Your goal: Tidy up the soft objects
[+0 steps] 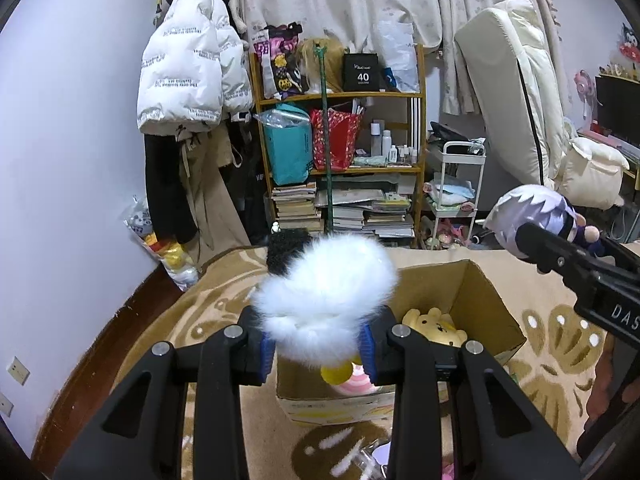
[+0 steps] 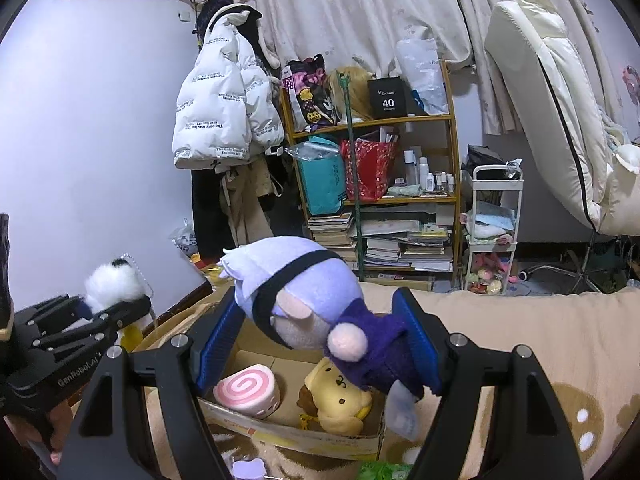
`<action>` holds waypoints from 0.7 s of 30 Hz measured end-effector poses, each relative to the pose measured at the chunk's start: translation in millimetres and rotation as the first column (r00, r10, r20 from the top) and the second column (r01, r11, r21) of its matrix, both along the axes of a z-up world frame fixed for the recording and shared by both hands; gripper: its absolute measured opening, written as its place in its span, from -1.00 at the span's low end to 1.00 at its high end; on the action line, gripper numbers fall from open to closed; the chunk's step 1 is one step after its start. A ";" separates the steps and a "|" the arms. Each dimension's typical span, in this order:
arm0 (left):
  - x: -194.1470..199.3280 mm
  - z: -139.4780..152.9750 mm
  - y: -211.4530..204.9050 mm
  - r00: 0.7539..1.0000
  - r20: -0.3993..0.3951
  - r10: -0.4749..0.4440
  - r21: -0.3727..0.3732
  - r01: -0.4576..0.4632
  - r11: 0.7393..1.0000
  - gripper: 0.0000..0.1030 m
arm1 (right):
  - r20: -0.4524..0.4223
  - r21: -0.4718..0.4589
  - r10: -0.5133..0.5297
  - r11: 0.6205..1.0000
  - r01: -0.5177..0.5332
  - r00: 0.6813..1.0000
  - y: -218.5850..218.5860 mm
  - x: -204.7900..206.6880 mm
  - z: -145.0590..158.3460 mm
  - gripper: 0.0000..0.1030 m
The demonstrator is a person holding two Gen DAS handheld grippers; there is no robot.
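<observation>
My left gripper [image 1: 318, 350] is shut on a fluffy white plush [image 1: 326, 298] with a yellow foot and holds it above the near left part of an open cardboard box [image 1: 492, 308]. The plush also shows in the right wrist view [image 2: 110, 286]. My right gripper [image 2: 318, 342] is shut on a doll with pale lilac hair and a purple body [image 2: 304, 304], held above the box [image 2: 304, 438]. The doll shows at the right in the left wrist view [image 1: 532, 218]. Inside the box lie a yellow bear plush [image 2: 338, 398] and a pink swirl roll plush [image 2: 248, 394].
The box stands on a beige patterned rug [image 1: 560, 344]. Behind it stand a wooden shelf [image 1: 340, 98] with bags and books, a white trolley [image 1: 460, 192], hanging coats [image 1: 188, 76] and a leaning mattress [image 1: 516, 92]. Small items lie at the rug's near edge [image 2: 248, 470].
</observation>
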State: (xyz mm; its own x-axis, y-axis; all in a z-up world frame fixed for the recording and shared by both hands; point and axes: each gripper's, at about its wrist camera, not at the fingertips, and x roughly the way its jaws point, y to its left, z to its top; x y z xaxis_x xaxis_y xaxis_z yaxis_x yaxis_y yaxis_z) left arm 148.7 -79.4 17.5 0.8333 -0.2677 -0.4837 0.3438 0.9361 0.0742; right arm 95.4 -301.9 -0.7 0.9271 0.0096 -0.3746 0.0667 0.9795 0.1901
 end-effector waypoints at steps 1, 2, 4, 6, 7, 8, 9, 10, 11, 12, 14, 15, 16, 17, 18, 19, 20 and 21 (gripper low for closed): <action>1.0 -3.3 -1.0 1.000 -0.001 0.002 0.000 -0.002 1.000 -0.36 | -0.002 0.001 -0.001 1.000 0.001 1.000 -0.1 0.6 -1.1 0.54; 1.7 -6.7 -2.6 1.000 -0.001 0.003 0.004 -0.003 1.000 -0.36 | -0.004 0.003 0.000 1.000 0.000 1.000 -0.2 0.2 -3.4 0.54; 3.9 -14.0 -5.9 1.000 -0.013 -0.005 0.013 0.005 1.000 -0.36 | -0.018 0.007 0.006 1.000 -0.006 1.000 0.3 3.4 -8.1 0.54; 6.0 -19.8 -7.9 1.000 -0.027 -0.014 0.014 0.014 1.000 -0.36 | -0.036 0.007 0.015 1.000 -0.014 0.999 1.9 7.0 -13.6 0.54; 7.7 -22.6 -8.8 0.999 -0.034 -0.016 0.014 0.016 1.000 -0.36 | -0.045 0.005 0.018 1.000 -0.018 0.999 3.3 8.5 -17.3 0.54; 9.5 -25.1 -9.6 0.999 -0.040 -0.015 0.013 0.016 1.000 -0.35 | -0.055 0.003 0.021 1.000 -0.021 0.998 4.3 10.3 -20.6 0.54; 11.3 -27.4 -10.1 0.999 -0.047 -0.015 0.012 0.016 1.000 -0.35 | -0.065 0.003 0.024 1.000 -0.024 0.998 5.1 11.8 -23.9 0.54; 13.5 -30.1 -10.6 0.998 -0.055 -0.015 0.012 0.016 1.000 -0.35 | -0.071 0.004 0.026 1.000 -0.026 0.997 5.5 13.0 -26.6 0.54; 15.6 -33.0 -11.2 0.998 -0.062 -0.015 0.016 0.016 1.000 -0.35 | -0.079 0.006 0.028 1.000 -0.027 0.996 5.8 14.6 -29.3 0.54; 17.2 -35.6 -12.1 0.997 -0.069 -0.016 0.020 0.018 1.000 -0.35 | -0.086 0.008 0.030 1.000 -0.029 0.996 6.1 15.9 -31.9 0.54; 20.6 -41.8 -14.2 0.996 -0.089 -0.018 0.034 0.021 0.999 -0.34 | -0.099 0.007 0.031 0.999 -0.031 0.995 6.2 17.7 -36.1 0.54; 22.2 -44.4 -15.4 0.995 -0.101 -0.019 0.042 0.024 0.999 -0.34 | -0.106 0.008 0.032 0.999 -0.031 0.994 6.2 18.6 -38.4 0.54; 23.4 -48.0 -16.9 0.993 -0.113 -0.023 0.049 0.028 0.998 -0.34 | -0.111 0.009 0.031 1.000 -0.030 0.993 6.3 18.9 -40.4 0.54; 24.2 -50.7 -17.5 0.993 -0.117 -0.022 0.055 0.029 0.998 -0.34 | -0.116 0.011 0.031 1.000 -0.030 0.993 6.5 19.3 -42.8 0.55; 24.4 -53.1 -18.3 0.992 -0.121 -0.021 0.062 0.028 0.998 -0.34 | -0.121 0.012 0.032 0.999 -0.030 0.992 6.6 19.7 -44.3 0.55; 25.0 -55.5 -19.5 0.992 -0.126 -0.020 0.069 0.029 0.997 -0.33 | -0.129 0.011 0.032 0.999 -0.031 0.991 6.9 20.5 -46.7 0.55; 25.8 -57.8 -20.8 0.991 -0.132 -0.022 0.074 0.032 0.997 -0.33 | -0.135 0.010 0.033 0.999 -0.032 0.990 7.2 21.2 -48.5 0.55; 26.5 -59.4 -21.6 0.990 -0.138 -0.024 0.078 0.035 0.996 -0.33 | -0.143 0.009 0.036 0.999 -0.035 0.989 7.6 21.9 -50.9 0.55</action>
State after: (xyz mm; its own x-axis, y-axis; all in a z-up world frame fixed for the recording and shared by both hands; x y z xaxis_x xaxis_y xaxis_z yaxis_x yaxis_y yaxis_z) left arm 175.1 -101.0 -41.9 0.7504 -0.2470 -0.6132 0.3831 0.9184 0.0989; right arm 117.3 -294.2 -51.6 0.8632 0.0443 -0.5029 0.0590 0.9805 0.1877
